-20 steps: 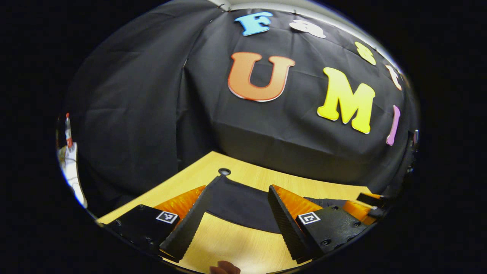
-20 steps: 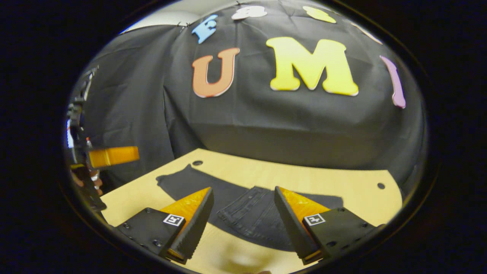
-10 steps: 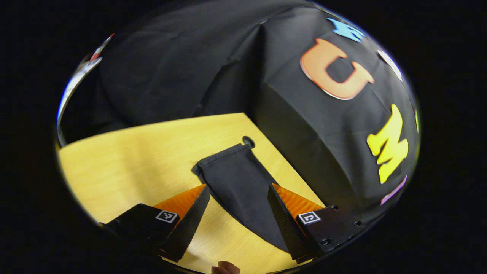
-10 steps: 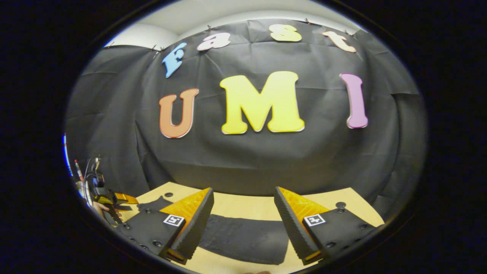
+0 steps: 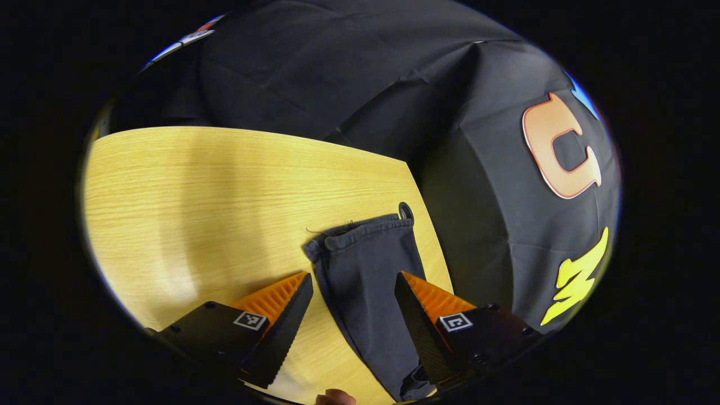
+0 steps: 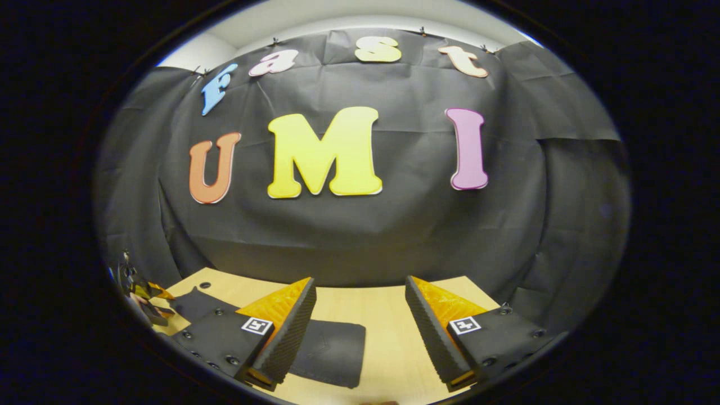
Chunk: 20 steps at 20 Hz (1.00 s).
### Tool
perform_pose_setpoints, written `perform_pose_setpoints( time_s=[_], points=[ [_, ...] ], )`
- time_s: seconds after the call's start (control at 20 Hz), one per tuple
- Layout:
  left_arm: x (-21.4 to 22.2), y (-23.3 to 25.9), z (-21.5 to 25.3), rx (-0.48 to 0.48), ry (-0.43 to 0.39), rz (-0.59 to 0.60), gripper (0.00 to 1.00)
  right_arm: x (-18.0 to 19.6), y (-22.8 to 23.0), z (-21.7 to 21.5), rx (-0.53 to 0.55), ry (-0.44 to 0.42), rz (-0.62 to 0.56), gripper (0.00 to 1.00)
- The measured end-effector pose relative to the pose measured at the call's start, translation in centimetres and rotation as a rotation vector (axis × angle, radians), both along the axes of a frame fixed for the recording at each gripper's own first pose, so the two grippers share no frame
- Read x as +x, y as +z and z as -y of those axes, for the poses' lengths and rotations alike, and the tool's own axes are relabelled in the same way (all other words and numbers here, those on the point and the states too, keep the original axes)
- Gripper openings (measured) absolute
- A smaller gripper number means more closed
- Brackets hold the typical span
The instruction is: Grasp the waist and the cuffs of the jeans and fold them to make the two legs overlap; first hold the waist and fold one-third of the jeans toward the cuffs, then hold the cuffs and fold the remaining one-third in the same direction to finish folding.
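Dark jeans (image 5: pixel 365 281) lie flat on the yellow wooden table (image 5: pixel 197 197). In the left gripper view one leg runs up between my fingers and ends in a hemmed cuff (image 5: pixel 360 233). My left gripper (image 5: pixel 351 329) hovers open over that leg, a little short of the cuff. In the right gripper view the jeans (image 6: pixel 332 351) stretch leftward, and their straight right end lies just beside my right gripper (image 6: pixel 360 337), which is open and holds nothing. The left gripper (image 6: pixel 143 293) shows far off at the left edge, over the leg end.
A round hole (image 5: pixel 405 211) in the table sits right by the cuff, close to the table's edge at the black cloth wall. Two more holes (image 6: pixel 204 285) (image 6: pixel 502 308) mark the far corners. A fingertip (image 5: pixel 334 398) shows at the bottom edge.
The left gripper has swung round so the leg and cuff now lie straight ahead between its fingers. The right gripper has slid right to the jeans' other end. Both stayed open.
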<state>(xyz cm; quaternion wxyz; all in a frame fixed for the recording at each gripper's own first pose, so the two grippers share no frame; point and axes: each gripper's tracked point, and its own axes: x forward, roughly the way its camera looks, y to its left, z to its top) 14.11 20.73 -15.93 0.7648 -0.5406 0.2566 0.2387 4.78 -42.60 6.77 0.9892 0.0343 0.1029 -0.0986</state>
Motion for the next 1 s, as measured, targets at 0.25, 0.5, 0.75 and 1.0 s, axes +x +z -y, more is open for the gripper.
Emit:
perform_pose_setpoints(
  time_s=[0.25, 0.5, 0.75, 1.0],
  points=[
    [1.5, -0.5, -0.2, 0.002, 0.010, 0.002, 0.93, -0.9, -0.4, 1.3, -0.022, -0.015, -0.017, 0.98],
    [1.1, -2.4, -1.4, -0.126, 0.072, -0.017, 0.15, -1.6, -0.2, 3.0, -0.033, -0.041, -0.023, 0.97],
    [1.3, -2.5, -0.8, -0.105, 0.037, -0.009, 0.04, -2.1, 0.1, 3.6, -0.041, -0.051, -0.020, 0.98],
    [1.8, 1.1, -0.1, 0.036, -0.028, 0.044, 0.04, -2.0, 0.2, 3.1, -0.033, -0.046, -0.020, 0.97]
  ],
)
